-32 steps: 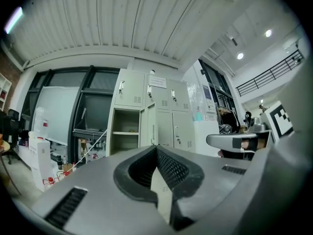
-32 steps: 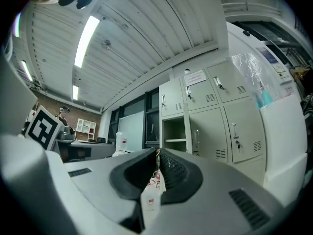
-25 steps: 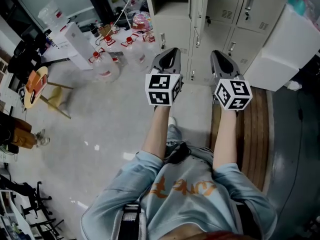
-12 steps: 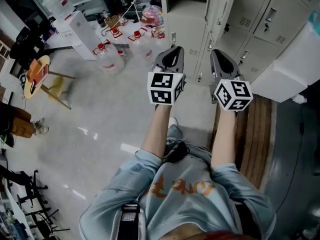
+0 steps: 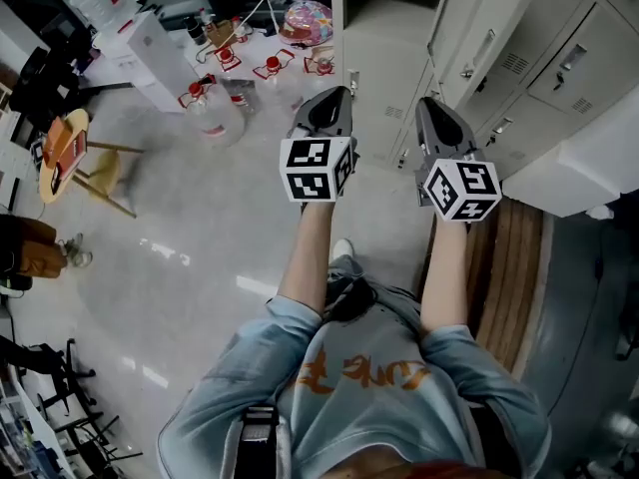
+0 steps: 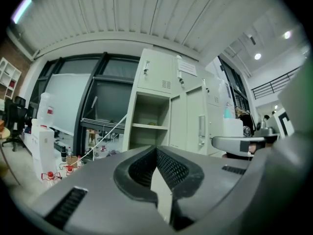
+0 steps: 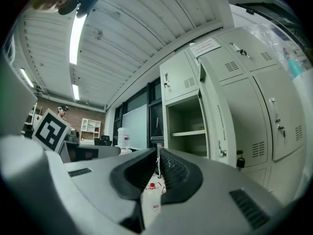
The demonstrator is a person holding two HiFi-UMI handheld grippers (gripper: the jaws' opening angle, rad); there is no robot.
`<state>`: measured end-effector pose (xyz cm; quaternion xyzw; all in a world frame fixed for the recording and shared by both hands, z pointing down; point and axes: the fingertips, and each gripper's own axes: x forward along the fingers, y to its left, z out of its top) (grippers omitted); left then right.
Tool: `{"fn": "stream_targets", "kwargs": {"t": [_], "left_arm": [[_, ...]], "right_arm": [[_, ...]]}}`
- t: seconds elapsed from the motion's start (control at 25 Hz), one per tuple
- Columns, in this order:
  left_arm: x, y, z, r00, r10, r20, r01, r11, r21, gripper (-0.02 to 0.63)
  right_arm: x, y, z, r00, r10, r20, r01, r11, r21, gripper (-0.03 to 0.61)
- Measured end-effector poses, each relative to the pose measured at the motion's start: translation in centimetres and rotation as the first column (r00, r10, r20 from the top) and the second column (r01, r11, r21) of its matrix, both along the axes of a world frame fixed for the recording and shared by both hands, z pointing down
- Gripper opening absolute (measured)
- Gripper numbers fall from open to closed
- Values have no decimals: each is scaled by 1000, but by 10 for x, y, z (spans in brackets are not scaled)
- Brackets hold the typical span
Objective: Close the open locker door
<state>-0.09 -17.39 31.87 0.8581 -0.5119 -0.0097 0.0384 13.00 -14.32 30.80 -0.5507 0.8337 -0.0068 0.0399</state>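
Note:
A bank of pale lockers [image 5: 559, 58] fills the top right of the head view. One compartment [image 5: 384, 18] stands open, and its door [image 5: 479, 28] is swung out toward me. My left gripper [image 5: 334, 96] and right gripper [image 5: 431, 106] are held side by side in front of it, both shut and empty, short of the door. The left gripper view has its gripper [image 6: 156, 151] pointing at the open compartment [image 6: 149, 126], with the door [image 6: 193, 124] to the right. Past the right gripper [image 7: 159, 153], the door [image 7: 217, 116] shows nearly edge-on beside the compartment [image 7: 186, 131].
Large water bottles [image 5: 205, 113] and a white box [image 5: 150, 58] stand on the floor to the left of the lockers. A wooden stool [image 5: 70, 158] is at far left. A slatted wooden bench [image 5: 509, 267] runs along my right, with a white block [image 5: 589, 168] beyond it.
The lockers have shifted so the open compartment and its door now lie more directly ahead of both grippers. Both grippers stay shut and side by side.

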Motion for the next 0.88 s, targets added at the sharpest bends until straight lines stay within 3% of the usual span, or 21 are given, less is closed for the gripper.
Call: {"fn": "stream_targets", "kwargs": {"t": [0.16,0.44,0.72,0.88], "left_arm": [[-8,-59,-5,1000,-11,-15,11,1000,11,18],[27,-121,3,995,95,-19,-95,995,9,18],[67,-139,4,985,168,-42,-168,986,9,18],[95,-136,9,978,200,-53,-200,980,-2,18]], "right_arm": [[-9,-53,-1,999,8,-32,-7,1000,15,41],[-9,-106,-21,997,26,-79,-17,993,113,43],[17,-103,-49,979,106,-174,-62,969,239,43],[46,-88,-67,978,142,-153,-91,951,297,43]]}}
